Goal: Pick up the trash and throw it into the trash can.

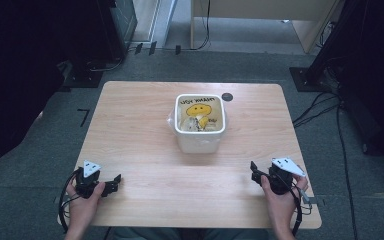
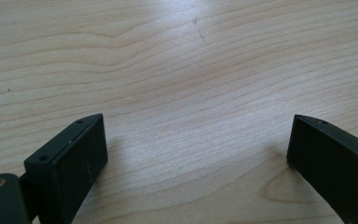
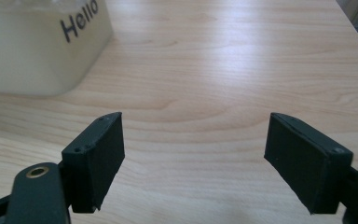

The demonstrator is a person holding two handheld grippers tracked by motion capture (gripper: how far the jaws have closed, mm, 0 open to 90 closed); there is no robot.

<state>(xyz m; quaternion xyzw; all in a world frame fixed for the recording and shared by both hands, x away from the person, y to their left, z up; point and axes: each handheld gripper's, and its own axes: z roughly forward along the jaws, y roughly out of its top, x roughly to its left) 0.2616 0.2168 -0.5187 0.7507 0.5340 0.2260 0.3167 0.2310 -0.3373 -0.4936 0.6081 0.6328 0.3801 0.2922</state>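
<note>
Both claws stand wide open and empty. The left claw (image 2: pixel 196 154) rests low over bare table (image 1: pixel 145 145), nothing between its jaws. The right claw (image 3: pixel 193 158) also has only wood between its jaws; the tub (image 3: pixel 37 46) sits ahead of it and off to its left, well apart. In the high view the tub (image 1: pixel 200 131) lies between and beyond both claws, a yellow-printed bag (image 1: pixel 199 114) inside. Recommendation: approach level, one claw to each side wall, jaws kept wide until they straddle the rim, then close evenly to avoid tipping.
</note>
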